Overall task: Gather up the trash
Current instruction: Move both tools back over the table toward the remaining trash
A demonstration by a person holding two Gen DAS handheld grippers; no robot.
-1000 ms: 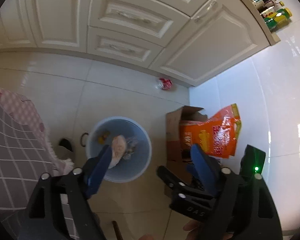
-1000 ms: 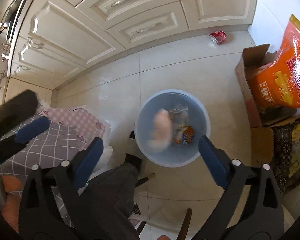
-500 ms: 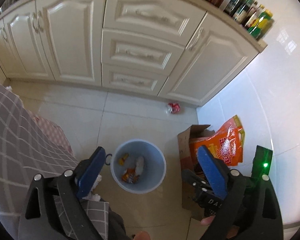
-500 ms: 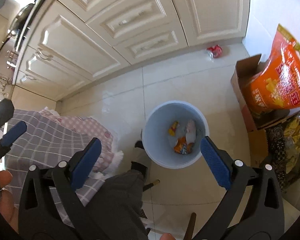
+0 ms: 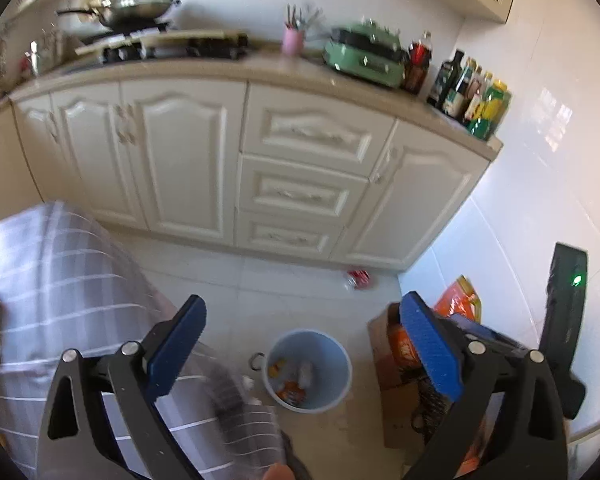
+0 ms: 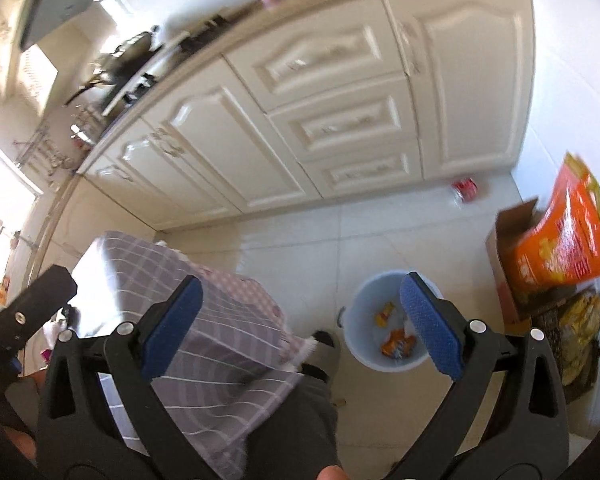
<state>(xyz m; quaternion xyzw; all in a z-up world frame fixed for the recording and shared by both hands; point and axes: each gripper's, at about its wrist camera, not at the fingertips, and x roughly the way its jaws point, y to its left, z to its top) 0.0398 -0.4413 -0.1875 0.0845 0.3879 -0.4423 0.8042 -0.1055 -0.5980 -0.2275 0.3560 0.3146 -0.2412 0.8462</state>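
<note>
A pale blue bin (image 5: 337,380) stands on the floor tiles, holding orange wrappers (image 5: 290,390) and pale scraps. My left gripper (image 5: 302,308) hangs high above it; its jaws are opening and nothing lies between the blue pads. In the right wrist view the same bin (image 6: 362,354) with its wrappers (image 6: 396,346) sits low between the fingers of my right gripper (image 6: 302,284), which is open and empty, far above it. A crumpled red wrapper (image 5: 358,278) lies on the floor at the foot of the cabinets, also seen as a red wrapper (image 6: 466,190) from the right.
A cardboard box (image 5: 380,344) with an orange bag (image 6: 556,248) stands right of the bin by the white wall. A table under a checked cloth (image 5: 60,280) fills the left. Cream cabinets (image 5: 300,184) carry a counter with bottles (image 5: 476,96) and a wok.
A pale piece of trash left the left gripper's pad and dropped into the bin. Both grippers rose far above the bin and tipped up, bringing the counter into view. The left jaws widened.
</note>
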